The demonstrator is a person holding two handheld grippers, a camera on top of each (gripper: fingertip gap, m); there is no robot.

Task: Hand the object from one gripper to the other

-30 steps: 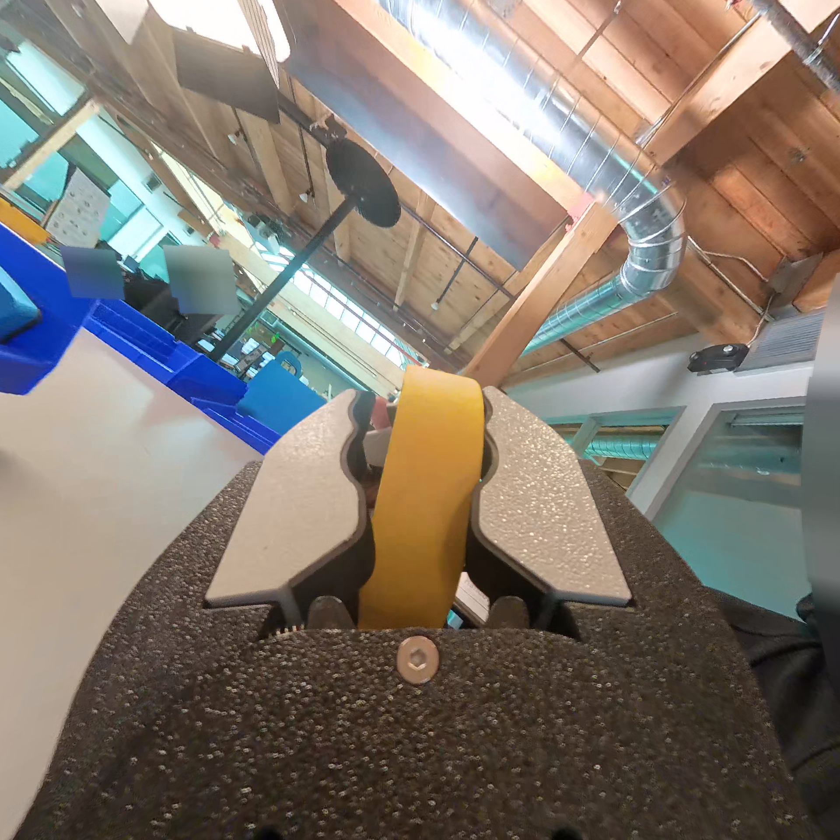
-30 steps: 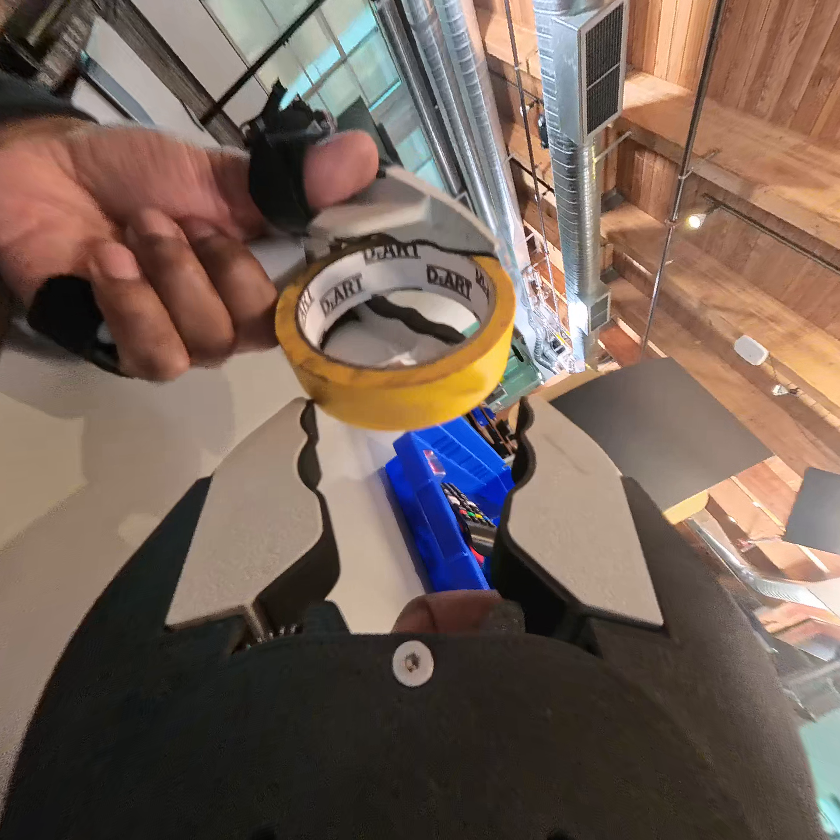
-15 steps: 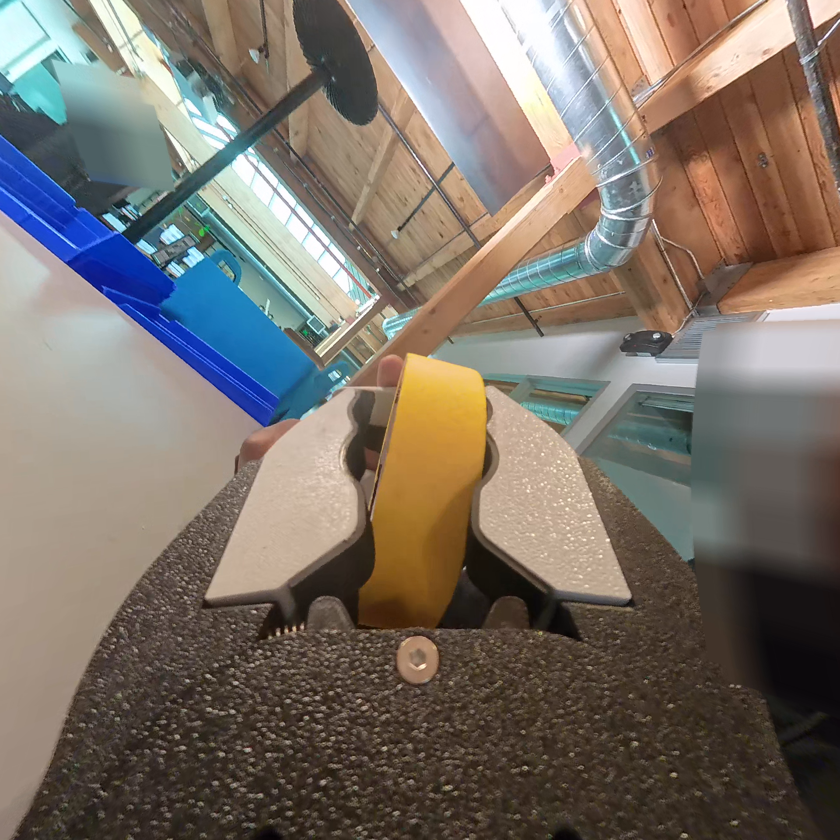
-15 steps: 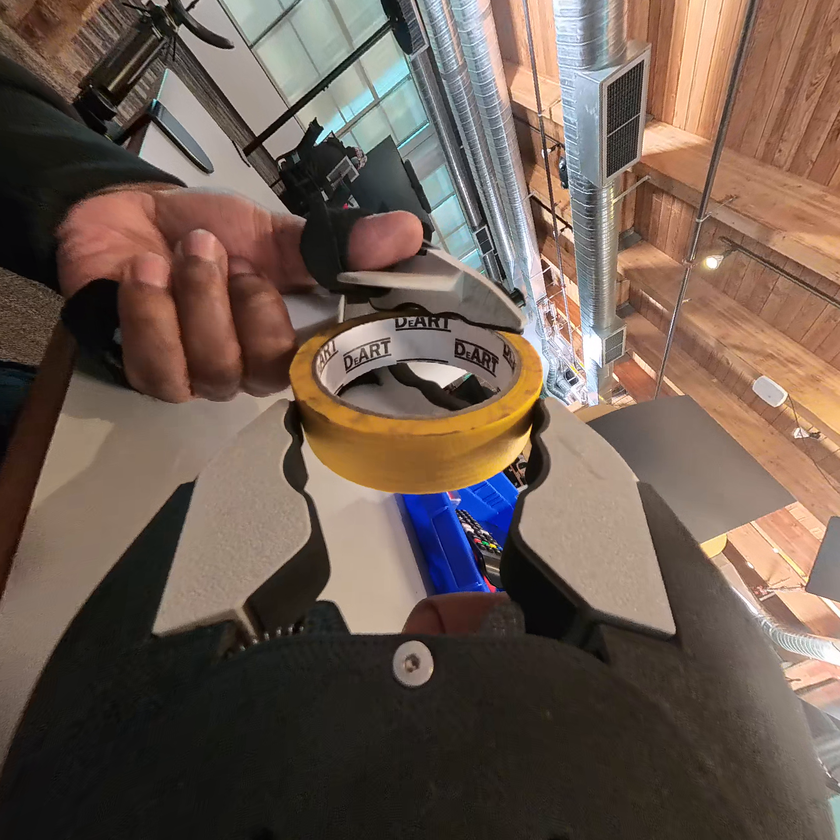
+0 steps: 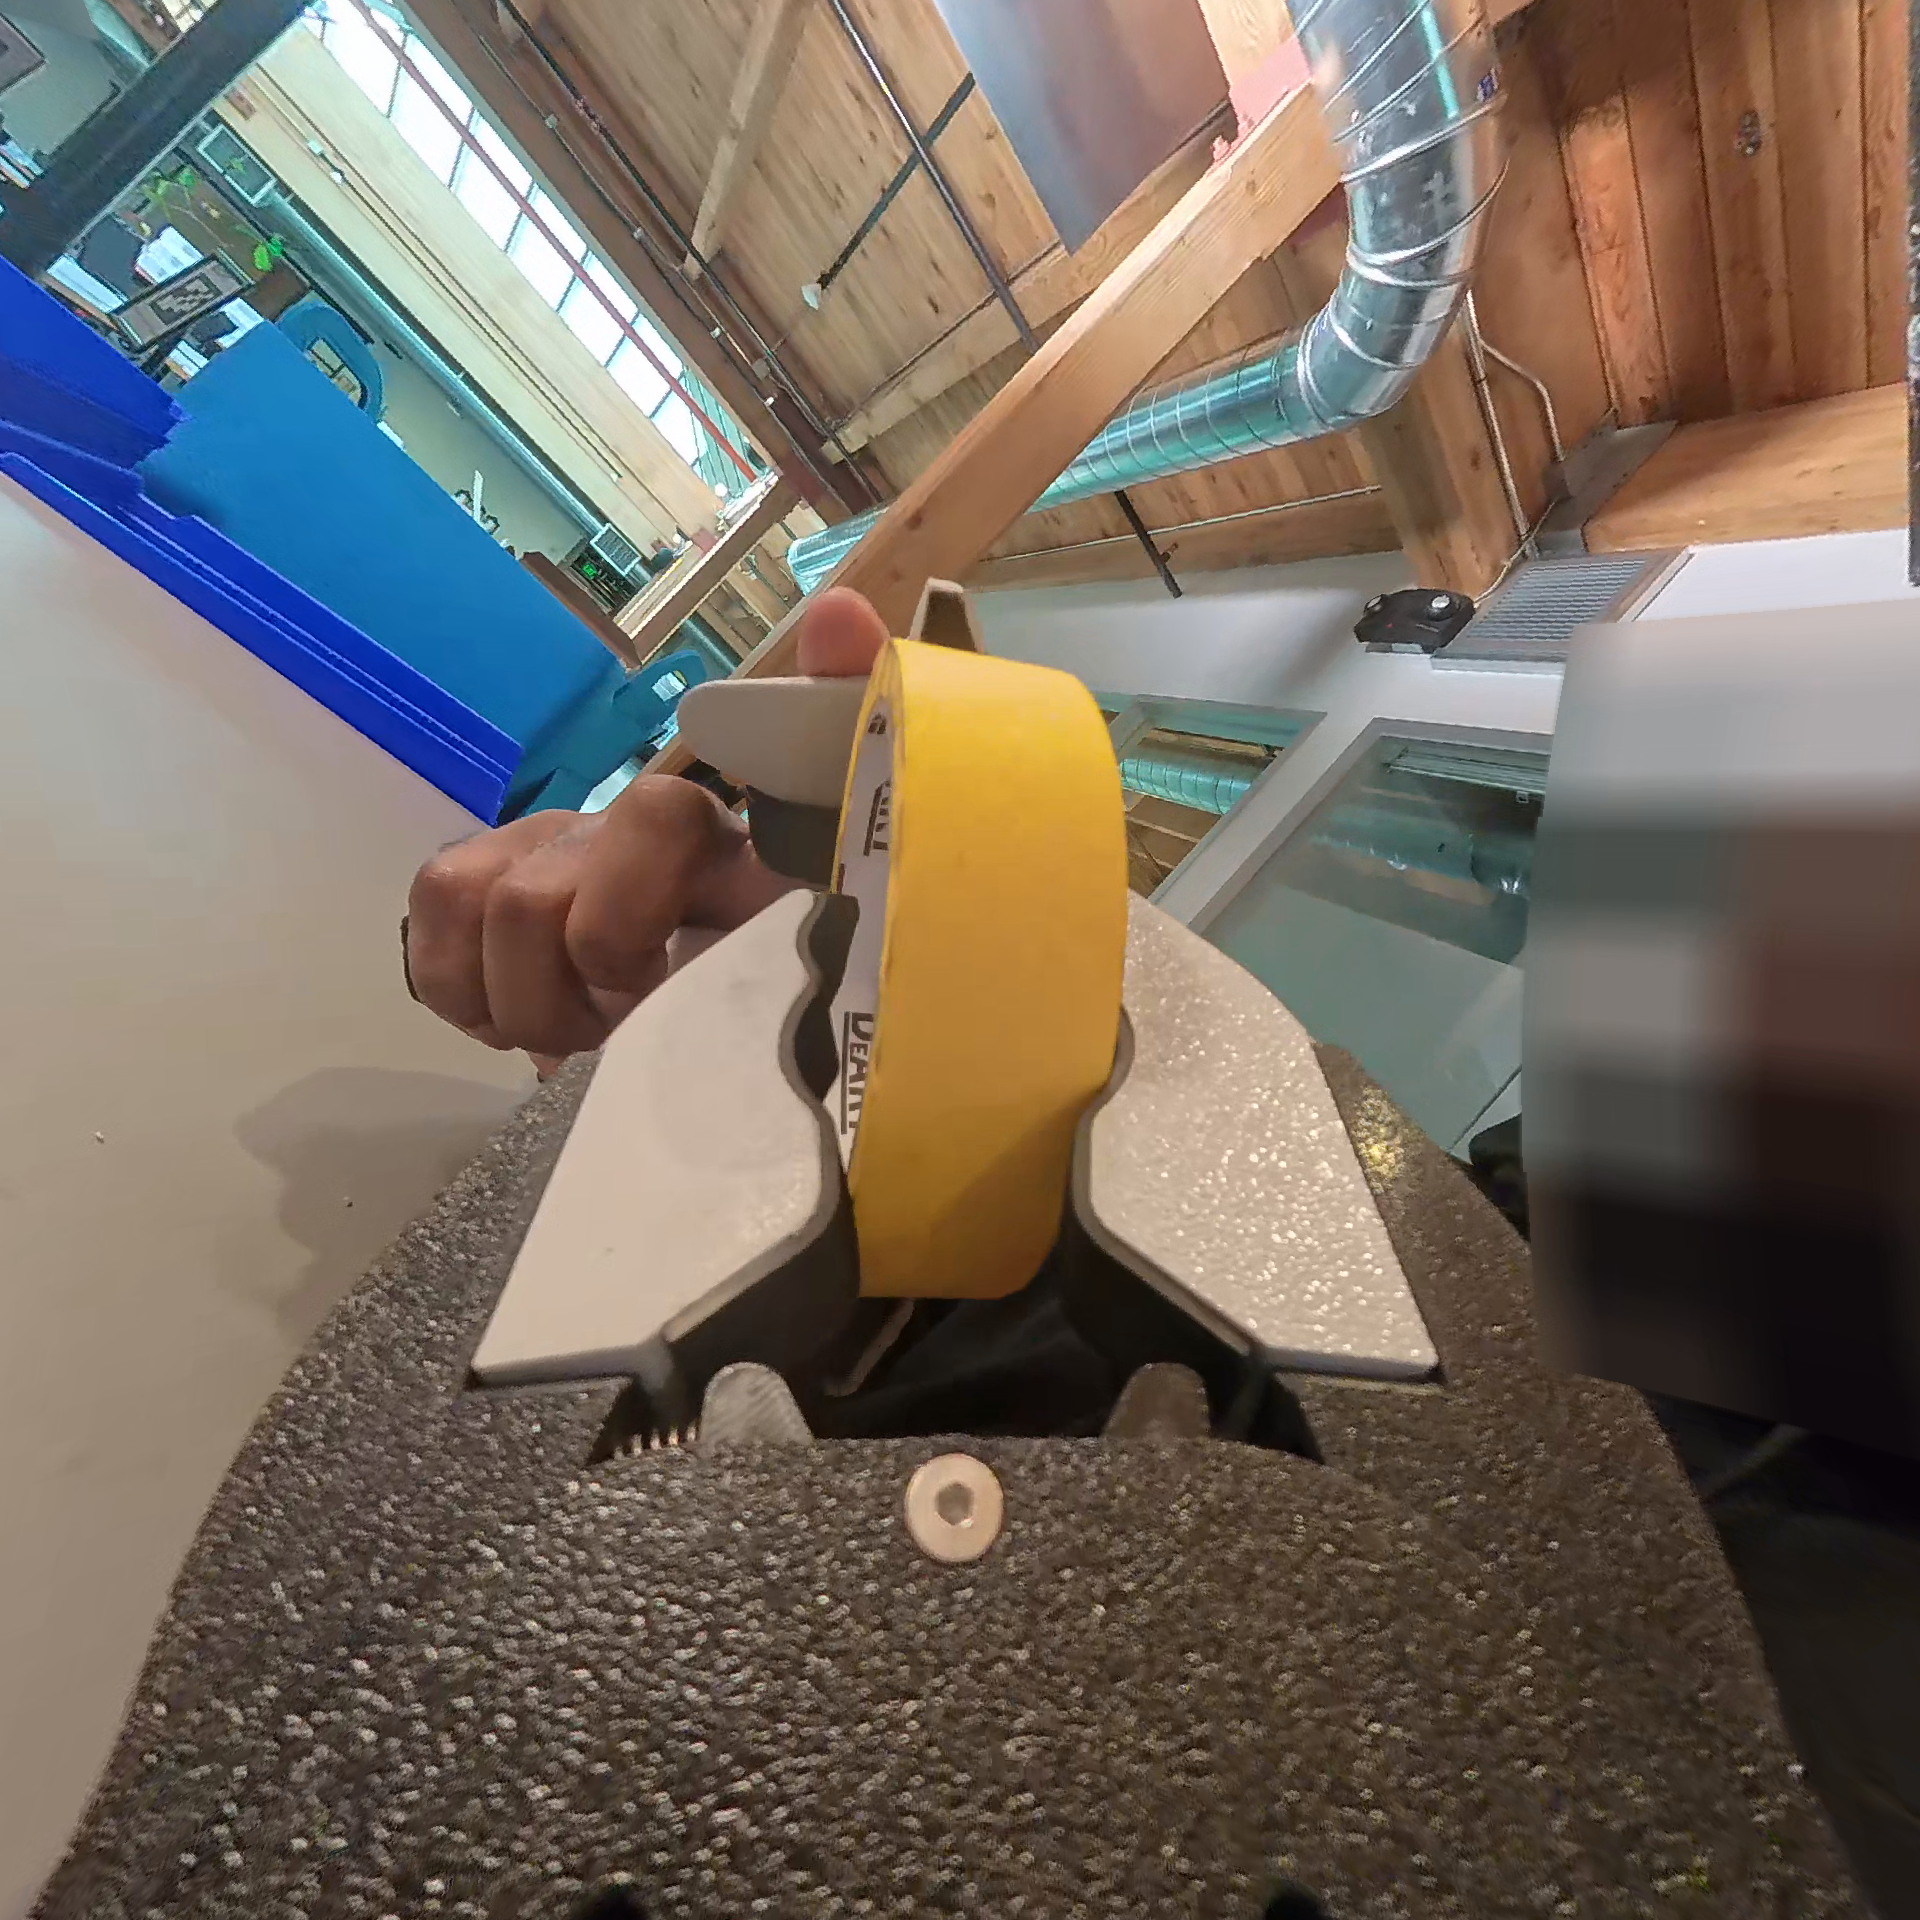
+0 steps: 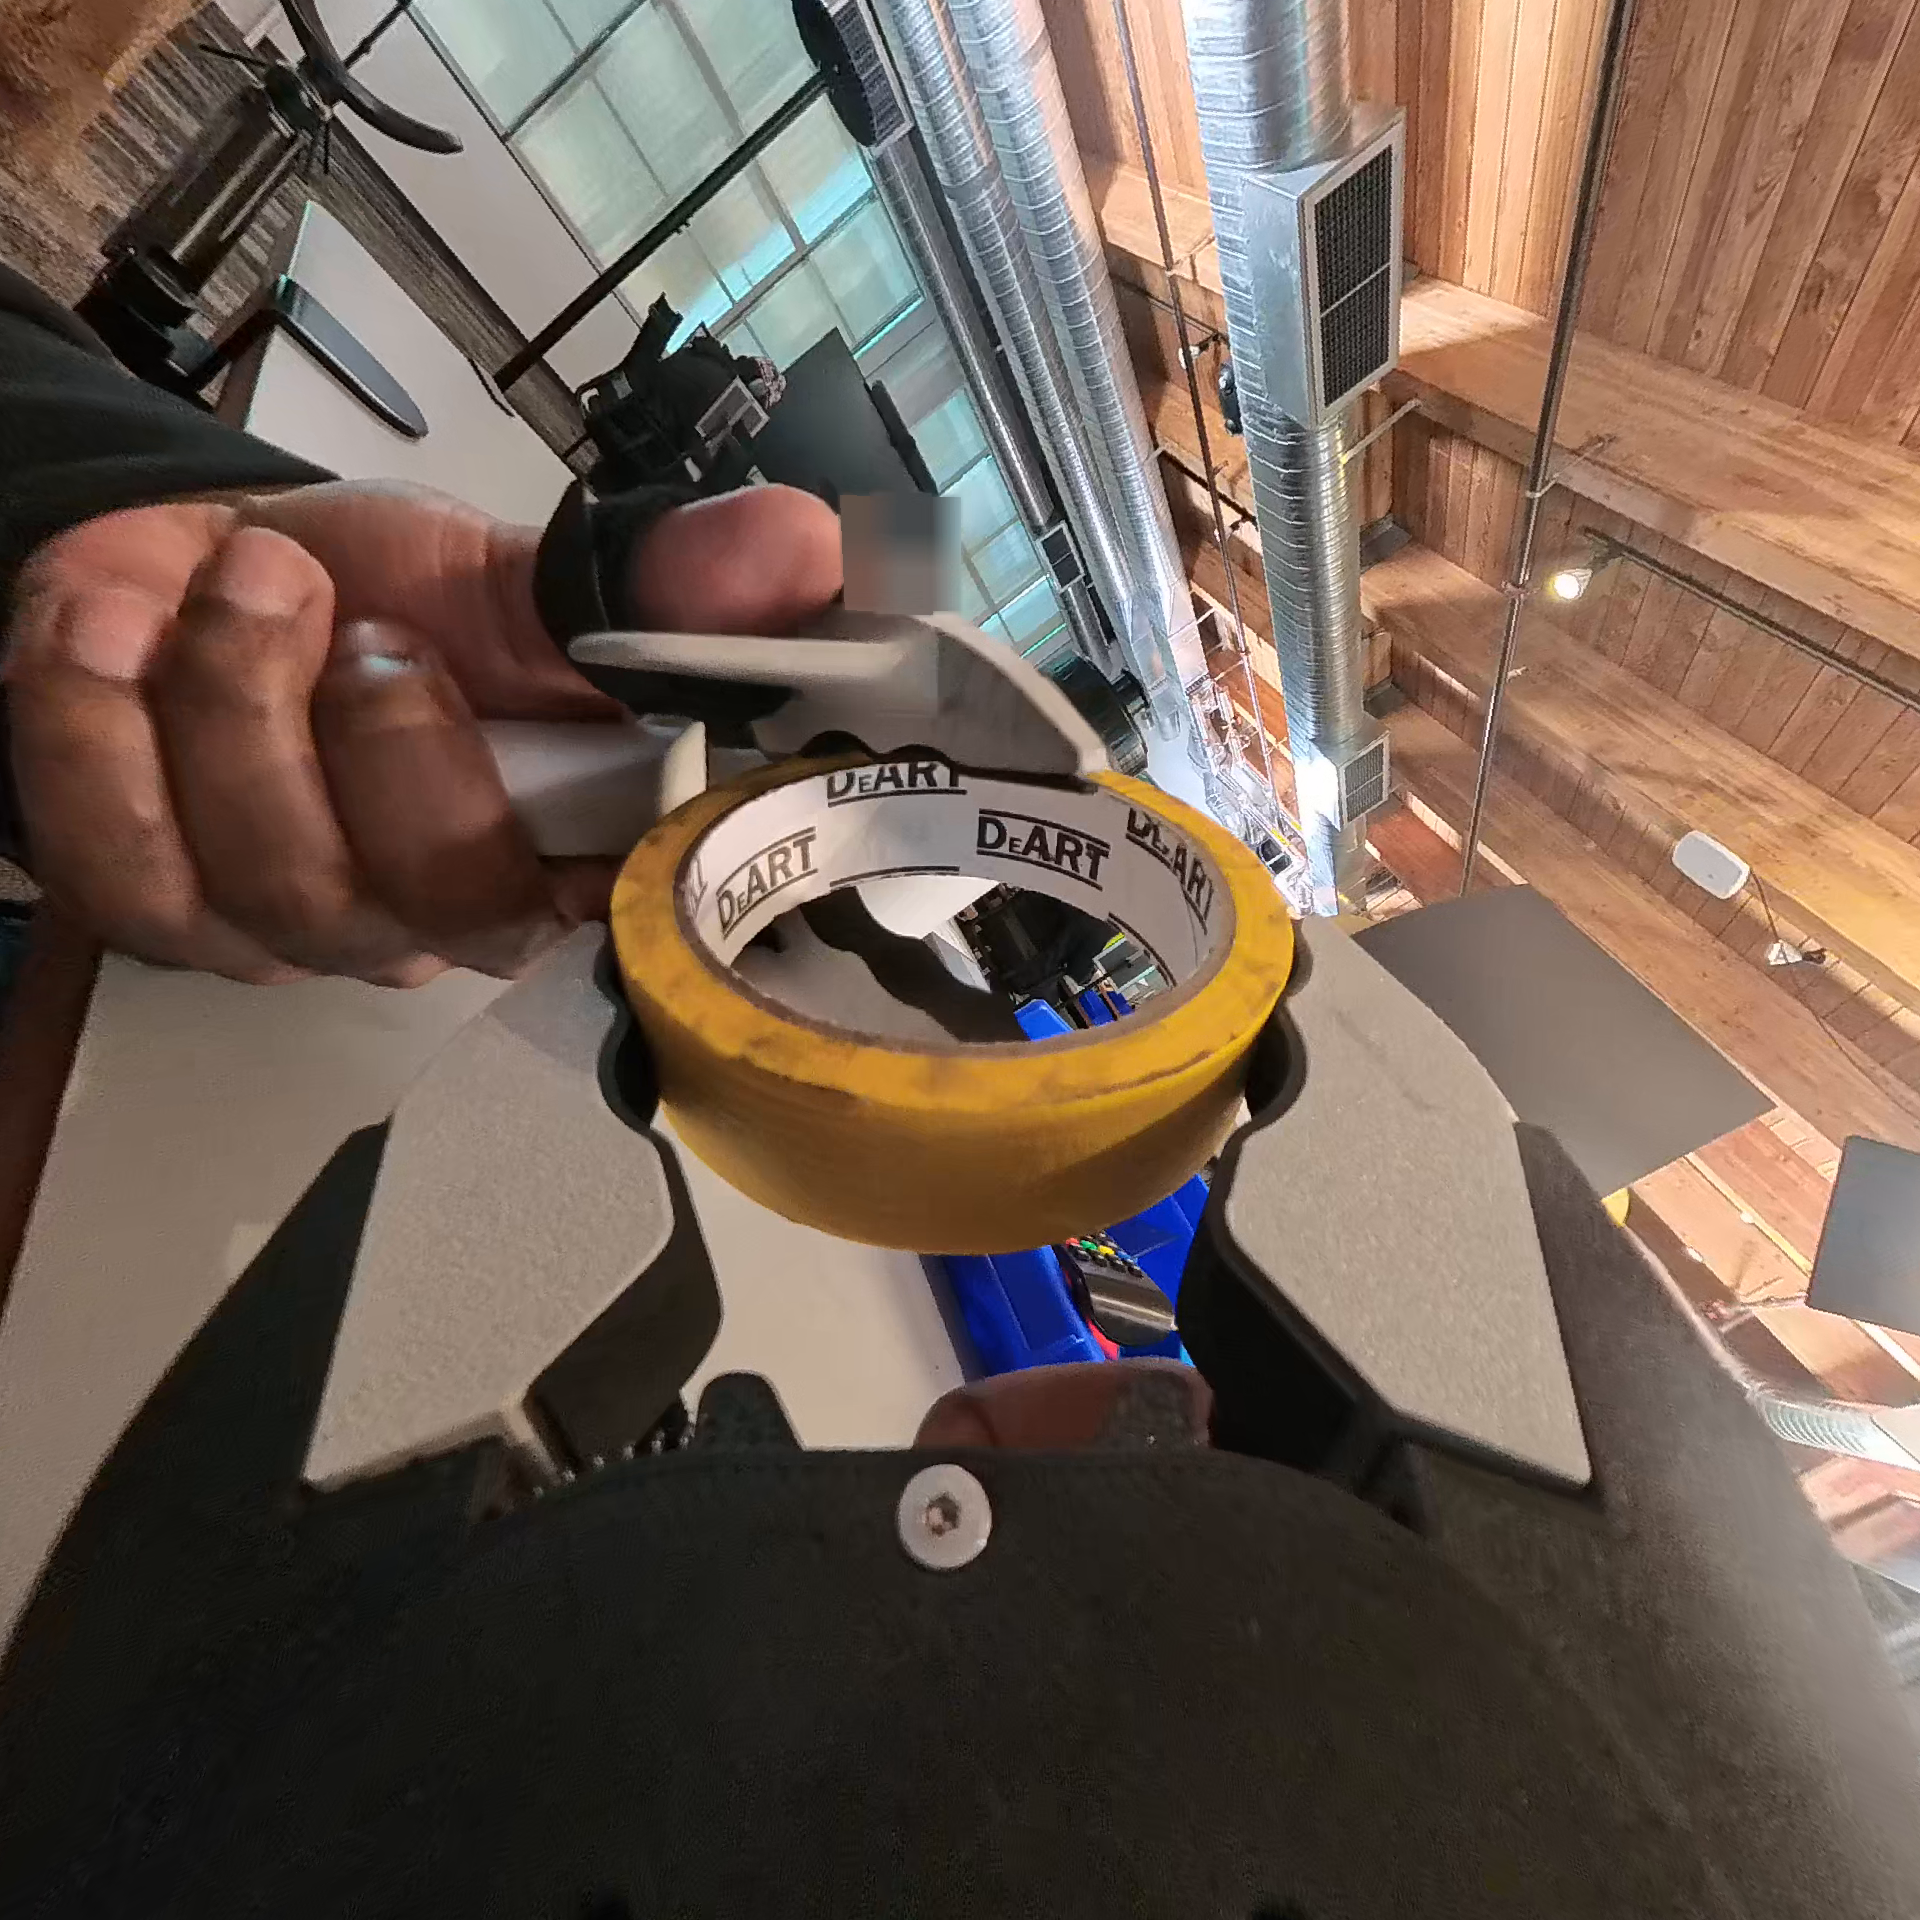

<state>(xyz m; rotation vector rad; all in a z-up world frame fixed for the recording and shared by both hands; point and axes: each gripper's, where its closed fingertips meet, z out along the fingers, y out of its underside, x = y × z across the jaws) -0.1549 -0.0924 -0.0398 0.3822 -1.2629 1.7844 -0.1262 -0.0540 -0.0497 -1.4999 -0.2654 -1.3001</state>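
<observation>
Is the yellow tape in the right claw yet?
In: the yellow tape sits between the right gripper's fingers, both notches touching it; clamped or not, cannot tell.

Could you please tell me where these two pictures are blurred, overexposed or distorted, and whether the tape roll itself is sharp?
Left wrist view: the yellow tape roll is sharp; a mosaic patch covers the right edge; wide-angle bending curves the duct. Right wrist view: the hand is motion-smeared, the tape roll's near rim slightly soft, the ceiling lamp glares, a small mosaic patch sits above the roll.

yellow tape roll (image 6: 951, 1049) filling the gap between the right gripper (image 6: 951, 1101) fingers, left gripper (image 6: 831, 686) and hand (image 6: 260, 727) crowding just beyond, bare white table (image 6: 208, 1122) below
</observation>
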